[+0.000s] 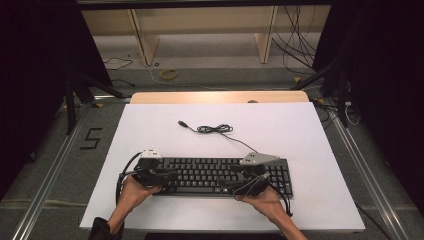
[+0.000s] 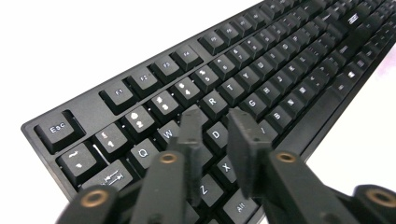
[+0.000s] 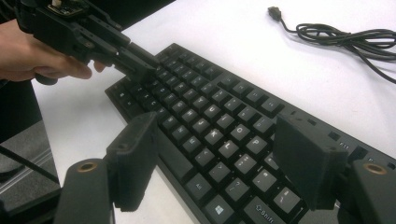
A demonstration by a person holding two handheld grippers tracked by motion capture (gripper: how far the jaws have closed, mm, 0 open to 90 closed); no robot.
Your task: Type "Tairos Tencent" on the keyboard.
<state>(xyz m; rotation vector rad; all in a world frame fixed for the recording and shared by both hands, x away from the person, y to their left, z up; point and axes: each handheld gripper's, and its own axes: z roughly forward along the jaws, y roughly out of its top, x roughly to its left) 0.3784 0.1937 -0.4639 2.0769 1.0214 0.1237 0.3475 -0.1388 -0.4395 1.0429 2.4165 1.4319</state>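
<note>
The left gripper [image 2: 218, 128] is held low and tilted forward, its jaws drawn close with a narrow gap kept between them. It is gripped from behind by the left hand [image 1: 134, 190]. The right gripper [image 3: 219, 158] is held with its jaws spread wide apart, nothing between them, and is grasped by the right hand [image 1: 262, 197].
</note>
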